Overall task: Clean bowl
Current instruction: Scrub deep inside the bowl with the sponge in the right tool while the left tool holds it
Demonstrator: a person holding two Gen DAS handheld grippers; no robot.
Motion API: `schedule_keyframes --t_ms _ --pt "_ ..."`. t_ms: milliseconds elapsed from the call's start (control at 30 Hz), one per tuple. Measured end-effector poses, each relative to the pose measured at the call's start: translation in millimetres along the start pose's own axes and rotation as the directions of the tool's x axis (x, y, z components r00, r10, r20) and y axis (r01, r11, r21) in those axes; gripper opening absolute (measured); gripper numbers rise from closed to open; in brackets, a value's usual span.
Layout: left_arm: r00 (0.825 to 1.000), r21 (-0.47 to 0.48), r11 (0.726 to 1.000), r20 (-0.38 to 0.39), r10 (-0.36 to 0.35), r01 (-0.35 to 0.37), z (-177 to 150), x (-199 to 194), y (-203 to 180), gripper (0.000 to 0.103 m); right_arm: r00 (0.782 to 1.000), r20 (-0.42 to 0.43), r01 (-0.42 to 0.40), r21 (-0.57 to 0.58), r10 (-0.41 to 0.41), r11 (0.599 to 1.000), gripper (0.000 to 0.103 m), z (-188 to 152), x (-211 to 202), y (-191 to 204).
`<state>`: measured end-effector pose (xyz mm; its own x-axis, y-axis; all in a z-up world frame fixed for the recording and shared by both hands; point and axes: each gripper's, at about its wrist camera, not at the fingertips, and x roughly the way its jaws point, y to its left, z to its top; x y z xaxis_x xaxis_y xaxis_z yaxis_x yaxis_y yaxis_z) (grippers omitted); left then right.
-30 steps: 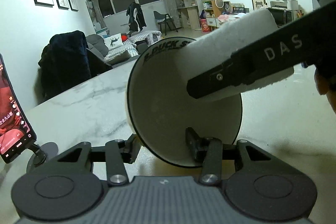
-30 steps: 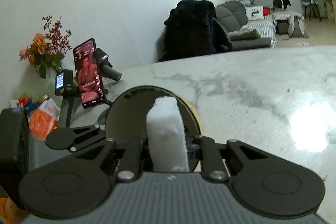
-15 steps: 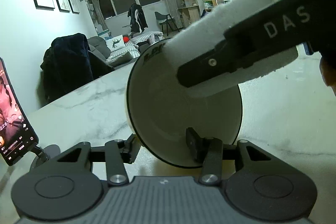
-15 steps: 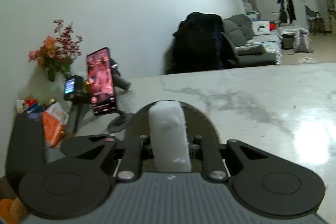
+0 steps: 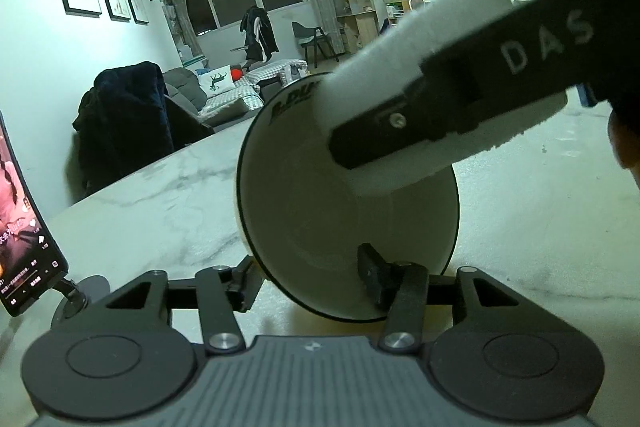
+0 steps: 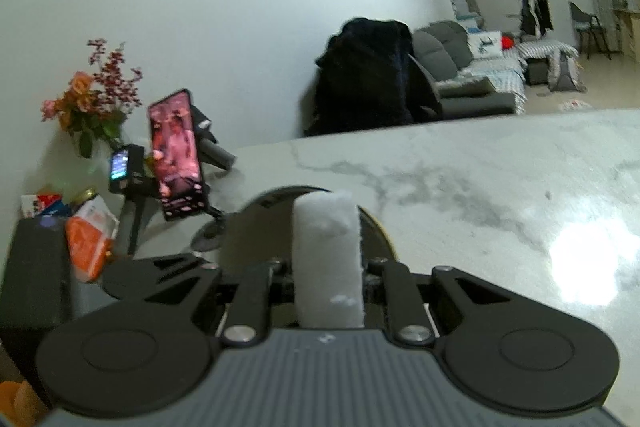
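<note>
Left tongs grip tilted bowl by its rim, just widening; right tongs clamp sponge inside it.

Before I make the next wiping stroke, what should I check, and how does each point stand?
1. White bowl with black rim tilted, inside exposed: ok.
2. White sponge block clamped in right hand-held gripper: ok.
3. Sponge touches bowl's inside near upper rim: ok.
4. Left hand-held gripper's hold firm: cannot tell; bowl wall between jaws, which have just been opening.
5. Lit phone on stand apart from bowl: ok.
</note>
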<state>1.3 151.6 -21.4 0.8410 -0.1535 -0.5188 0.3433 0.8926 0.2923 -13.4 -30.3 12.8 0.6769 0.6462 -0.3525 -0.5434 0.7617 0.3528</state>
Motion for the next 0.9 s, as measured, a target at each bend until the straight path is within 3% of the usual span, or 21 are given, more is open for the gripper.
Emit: schedule_keyframes --t_ms 300,900 --pt "1.000 0.009 1.000 0.003 0.002 -0.002 0 1 -2 0.053 1.000 0.000 -0.010 -0.003 0.010 1.000 0.019 0 1 3" --pt "1.000 0.000 1.000 0.003 -0.011 0.011 2 1 0 0.055 0.998 0.005 0.066 0.041 -0.066 0.997 0.018 0 -3 -16"
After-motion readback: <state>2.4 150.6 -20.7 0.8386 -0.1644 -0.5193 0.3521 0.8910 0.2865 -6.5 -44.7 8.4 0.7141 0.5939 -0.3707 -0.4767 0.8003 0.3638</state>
